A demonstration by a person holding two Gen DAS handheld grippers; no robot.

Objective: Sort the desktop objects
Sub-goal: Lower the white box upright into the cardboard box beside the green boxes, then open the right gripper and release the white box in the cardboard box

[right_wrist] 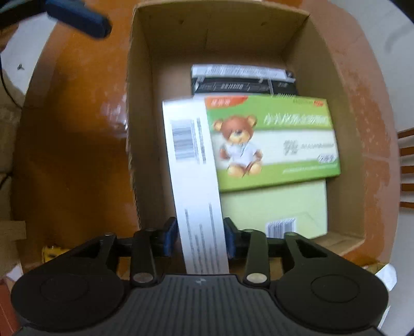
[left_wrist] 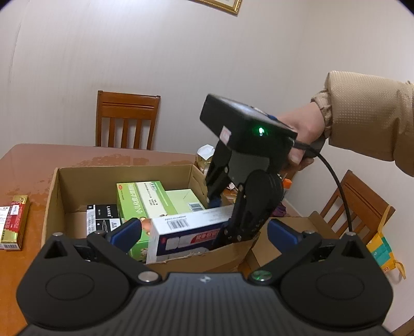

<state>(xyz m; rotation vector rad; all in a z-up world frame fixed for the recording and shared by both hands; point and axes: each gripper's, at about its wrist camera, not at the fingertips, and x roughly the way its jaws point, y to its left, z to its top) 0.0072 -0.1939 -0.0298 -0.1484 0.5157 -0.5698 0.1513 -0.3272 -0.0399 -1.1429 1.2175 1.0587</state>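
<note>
An open cardboard carton (left_wrist: 124,168) (right_wrist: 220,10) stands on the brown table. In it lie a green box with a bear (left_wrist: 139,199) (right_wrist: 271,139), a black box (left_wrist: 101,217) (right_wrist: 243,80) and a pale green box (left_wrist: 186,199) (right_wrist: 271,206). A long white box with a barcode (left_wrist: 186,227) (right_wrist: 191,160) stands on edge against the near wall. My right gripper (left_wrist: 220,219) (right_wrist: 200,239) points down into the carton, open, its blue pads close beside the white box's two sides. My left gripper (left_wrist: 204,232) hovers open and empty at the carton's near side.
A red and gold box (left_wrist: 15,222) lies on the table (left_wrist: 38,160) left of the carton. A second carton (left_wrist: 292,222) sits to the right, with a yellow and green bag (left_wrist: 383,248) beyond. Wooden chairs (left_wrist: 126,121) stand behind. A sleeved hand (left_wrist: 305,129) holds the right gripper.
</note>
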